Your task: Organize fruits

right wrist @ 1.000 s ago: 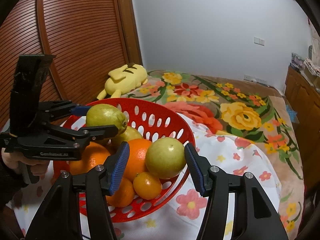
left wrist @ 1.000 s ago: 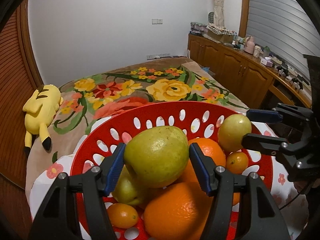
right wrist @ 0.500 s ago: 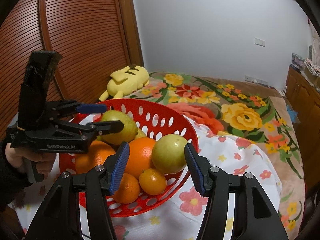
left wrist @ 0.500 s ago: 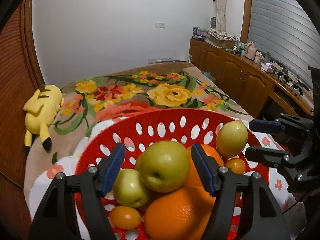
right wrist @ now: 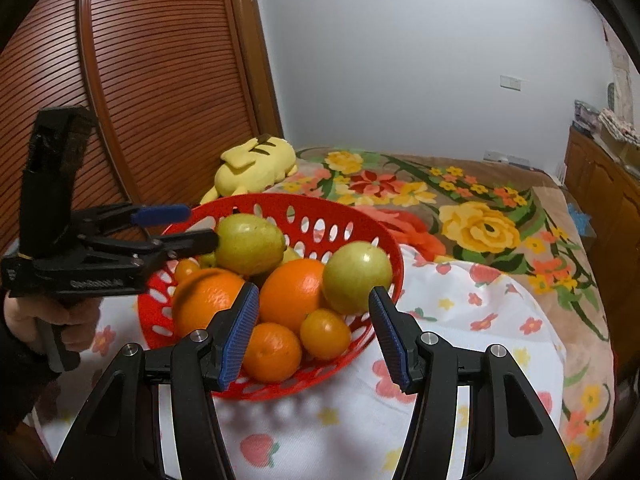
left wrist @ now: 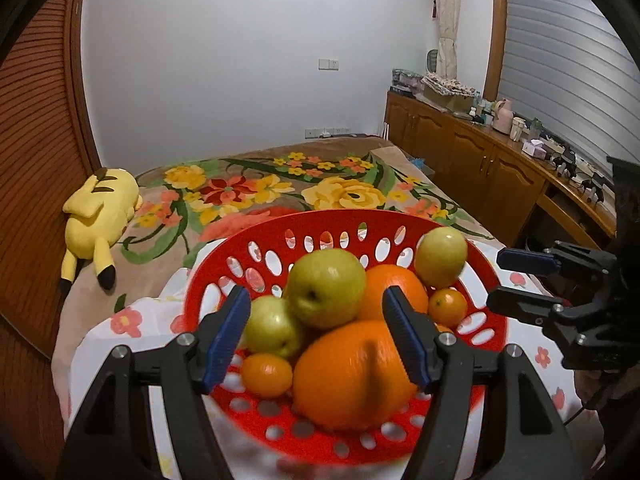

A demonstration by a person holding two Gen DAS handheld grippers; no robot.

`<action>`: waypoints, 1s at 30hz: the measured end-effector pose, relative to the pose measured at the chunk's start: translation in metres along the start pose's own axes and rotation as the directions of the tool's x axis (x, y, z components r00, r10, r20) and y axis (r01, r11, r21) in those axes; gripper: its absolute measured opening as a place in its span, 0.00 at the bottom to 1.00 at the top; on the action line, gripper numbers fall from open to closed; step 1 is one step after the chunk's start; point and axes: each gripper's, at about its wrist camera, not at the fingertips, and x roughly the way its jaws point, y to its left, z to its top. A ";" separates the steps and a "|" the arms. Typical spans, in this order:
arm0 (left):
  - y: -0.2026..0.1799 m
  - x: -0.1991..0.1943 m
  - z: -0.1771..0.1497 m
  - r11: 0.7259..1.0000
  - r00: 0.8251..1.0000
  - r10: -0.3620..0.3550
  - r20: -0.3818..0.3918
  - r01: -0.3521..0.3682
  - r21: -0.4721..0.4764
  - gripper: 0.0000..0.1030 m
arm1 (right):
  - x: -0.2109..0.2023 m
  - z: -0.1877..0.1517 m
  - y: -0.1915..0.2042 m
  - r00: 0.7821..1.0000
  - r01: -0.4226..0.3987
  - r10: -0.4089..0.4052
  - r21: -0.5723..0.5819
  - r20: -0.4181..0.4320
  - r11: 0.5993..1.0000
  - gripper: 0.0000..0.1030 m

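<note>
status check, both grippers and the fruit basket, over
Left gripper open, empty. Right gripper open, empty. Fruit piled in red basket, top pear free. Nothing blocking.

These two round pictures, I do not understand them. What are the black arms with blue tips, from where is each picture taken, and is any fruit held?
There is no robot here. A person holds a hand-held gripper in each hand, and each one carries a wide-angle camera looking forward along its two black fingers with blue pads. That lens makes the pictures round and bent.

In the left wrist view the left hand-held gripper fills the bottom, and the other one shows at the right edge. In the right wrist view the right hand-held gripper is at the bottom, and the left one comes in from the left side.

A red basket stands on a flowered white cloth over a bed. It holds oranges, small tangerines and green pears. A yellow plush toy lies behind.

Both are open; no fruit is held.
</note>
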 end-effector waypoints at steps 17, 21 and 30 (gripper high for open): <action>-0.014 -0.082 -0.059 0.998 0.991 0.060 0.118 -0.055 -0.043 0.93 | -0.055 -0.047 0.044 0.998 0.039 -0.041 0.042 0.046 0.998 0.63; -0.024 -0.102 -0.066 0.998 0.986 0.064 0.156 -0.060 -0.027 0.95 | -0.072 -0.052 0.053 0.996 0.051 -0.054 0.044 0.073 0.998 0.67; -0.044 -0.151 -0.077 0.993 0.967 0.111 0.230 -0.114 -0.001 0.95 | -0.108 -0.059 0.070 0.981 0.116 -0.123 0.054 0.151 0.992 0.76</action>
